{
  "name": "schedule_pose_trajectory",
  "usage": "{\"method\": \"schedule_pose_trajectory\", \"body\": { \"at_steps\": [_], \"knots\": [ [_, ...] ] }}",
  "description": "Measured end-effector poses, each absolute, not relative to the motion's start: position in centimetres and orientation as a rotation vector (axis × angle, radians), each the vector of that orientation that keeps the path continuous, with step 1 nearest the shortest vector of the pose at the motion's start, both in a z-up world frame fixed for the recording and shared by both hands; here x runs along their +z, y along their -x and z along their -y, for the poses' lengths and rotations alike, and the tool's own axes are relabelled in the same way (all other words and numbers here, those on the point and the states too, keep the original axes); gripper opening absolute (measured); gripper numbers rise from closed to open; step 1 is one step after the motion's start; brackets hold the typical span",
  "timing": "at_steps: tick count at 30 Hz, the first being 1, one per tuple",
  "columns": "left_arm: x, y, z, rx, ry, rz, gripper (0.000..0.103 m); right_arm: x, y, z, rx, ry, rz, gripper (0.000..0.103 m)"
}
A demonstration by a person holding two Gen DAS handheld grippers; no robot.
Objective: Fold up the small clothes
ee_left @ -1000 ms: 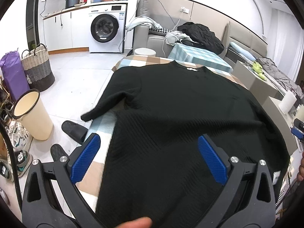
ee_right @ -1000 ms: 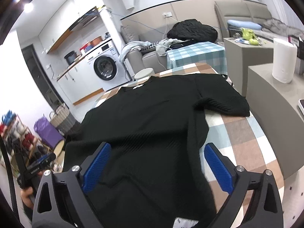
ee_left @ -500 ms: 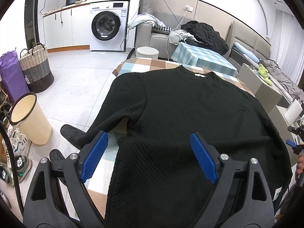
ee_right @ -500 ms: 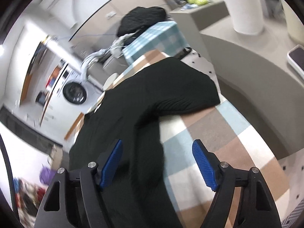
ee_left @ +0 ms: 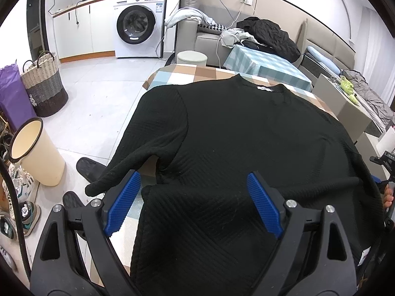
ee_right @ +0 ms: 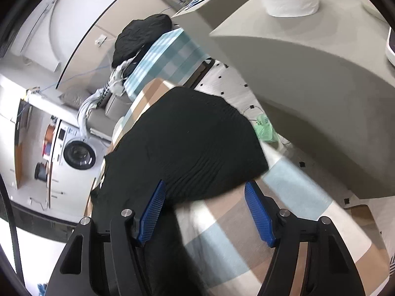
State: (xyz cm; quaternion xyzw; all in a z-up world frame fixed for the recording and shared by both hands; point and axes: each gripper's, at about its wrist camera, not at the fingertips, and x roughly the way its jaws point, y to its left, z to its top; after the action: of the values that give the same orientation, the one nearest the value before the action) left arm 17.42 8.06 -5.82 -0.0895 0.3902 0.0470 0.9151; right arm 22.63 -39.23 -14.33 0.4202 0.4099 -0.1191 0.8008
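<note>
Blue fingers (ee_left: 122,204) of the left gripper (ee_left: 195,206) stand wide apart over a black sweater (ee_left: 246,148) spread flat on the checked table (ee_left: 172,74); the right gripper (ee_right: 207,213) is closing above its sleeve edge, pinching nothing.

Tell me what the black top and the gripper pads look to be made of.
Black top: seemingly a soft, matte knit fabric, judging by its fine diagonal ribbing and limp drape over the checked tablecloth. Left gripper pads: probably blue moulded plastic or rubber, given their grooved, slightly glossy faces; which one is unclear.
</note>
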Motion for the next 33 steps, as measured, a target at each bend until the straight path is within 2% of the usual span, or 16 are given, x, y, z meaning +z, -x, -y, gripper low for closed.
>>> {"method": "schedule_pose_trajectory", "body": {
  "at_steps": [10,12,13,14,15,17,18,21,27,32,33],
  "knots": [
    [-7.4,-19.9,-7.4,0.088,0.169,-0.831,0.087,-14.8,-24.0,39.3,-0.318,-0.857,-0.896,0.067],
    [-7.6,-20.3,-7.3,0.086,0.166,-0.833,0.087,-14.9,-24.6,39.4,-0.35,-0.833,-0.898,0.055],
    [-7.7,-20.6,-7.2,0.085,0.17,-0.833,0.087,-14.9,-25.3,39.4,-0.357,-0.821,-0.894,0.053],
    [-7.7,-20.6,-7.3,0.084,0.171,-0.834,0.087,-15.0,-25.7,39.4,-0.365,-0.801,-0.899,0.045],
    [-7.8,-20.8,-7.3,0.084,0.172,-0.836,0.087,-15.1,-26.0,39.4,-0.375,-0.783,-0.91,0.028],
    [-7.9,-21.0,-7.3,0.086,0.17,-0.839,0.087,-15.3,-26.5,39.5,-0.397,-0.765,-0.916,0.013],
    [-7.9,-21.1,-7.3,0.084,0.171,-0.838,0.087,-15.1,-26.5,39.5,-0.4,-0.762,-0.905,0.009],
    [-7.8,-21.1,-7.2,0.084,0.169,-0.835,0.087,-13.7,-26.3,39.3,-0.408,-0.729,-0.845,0.009],
    [-7.8,-20.7,-7.9,0.096,0.163,-0.823,0.087,-7.8,-27.5,35.7,-0.146,-0.689,-0.608,0.009],
    [-7.6,-19.9,-8.7,0.115,0.17,-0.814,0.087,-6.0,-30.8,25.2,0.292,-0.471,-0.705,0.009],
    [-7.6,-19.8,-8.8,0.118,0.172,-0.816,0.087,-6.1,-30.9,23.8,0.332,-0.435,-0.737,0.013]
  ]
}}
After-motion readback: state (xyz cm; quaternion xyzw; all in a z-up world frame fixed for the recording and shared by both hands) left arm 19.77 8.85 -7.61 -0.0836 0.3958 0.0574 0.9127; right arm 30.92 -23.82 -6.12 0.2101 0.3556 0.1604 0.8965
